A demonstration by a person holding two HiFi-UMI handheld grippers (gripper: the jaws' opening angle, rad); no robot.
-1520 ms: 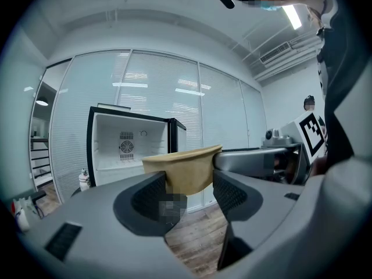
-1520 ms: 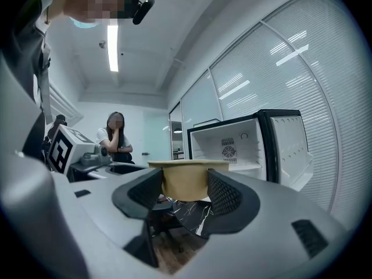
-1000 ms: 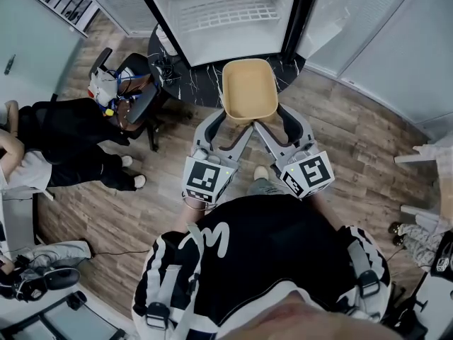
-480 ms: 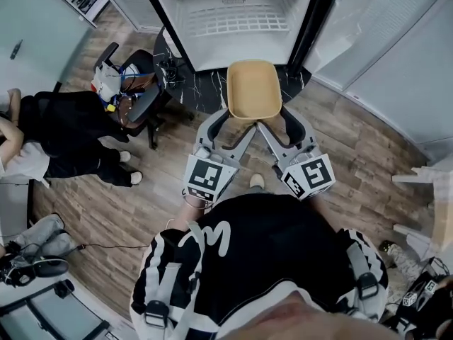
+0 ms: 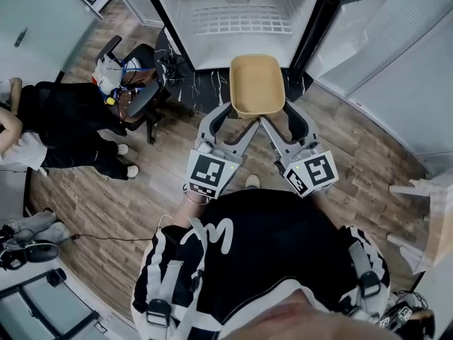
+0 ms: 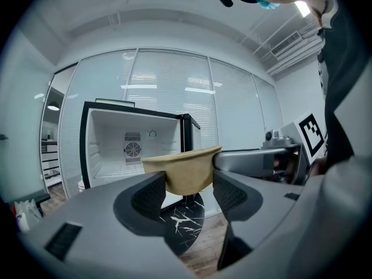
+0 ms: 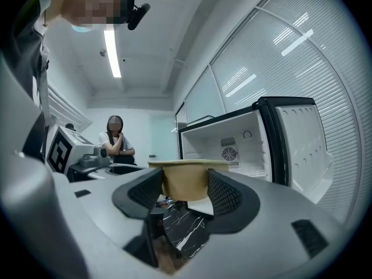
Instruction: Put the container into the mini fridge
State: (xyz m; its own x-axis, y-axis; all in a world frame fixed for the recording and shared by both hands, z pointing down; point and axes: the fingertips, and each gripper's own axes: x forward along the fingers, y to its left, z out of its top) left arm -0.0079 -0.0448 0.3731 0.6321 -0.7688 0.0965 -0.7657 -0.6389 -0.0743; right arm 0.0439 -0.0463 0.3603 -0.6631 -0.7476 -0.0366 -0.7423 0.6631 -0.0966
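Note:
A tan, empty rectangular container (image 5: 257, 85) hangs in the air just before the open mini fridge (image 5: 237, 20). My left gripper (image 5: 236, 114) is shut on its near left rim and my right gripper (image 5: 278, 115) on its near right rim. In the left gripper view the container (image 6: 185, 170) sits between the two dark jaws, with the fridge (image 6: 131, 150) behind it. The right gripper view shows the same container (image 7: 185, 182) between its jaws, the fridge (image 7: 238, 147) beyond. The fridge's white inside holds a wire shelf and nothing else that I can see.
The fridge stands on a black marbled round table (image 5: 205, 83), its door (image 5: 354, 13) swung open to the right. A cluttered office chair (image 5: 131, 94) and a seated person (image 5: 64, 129) are at the left. Glass partition walls run along the right.
The container and both grippers have come a little closer to the fridge opening, and the fridge fills more of the head view. The grip on the container is unchanged.

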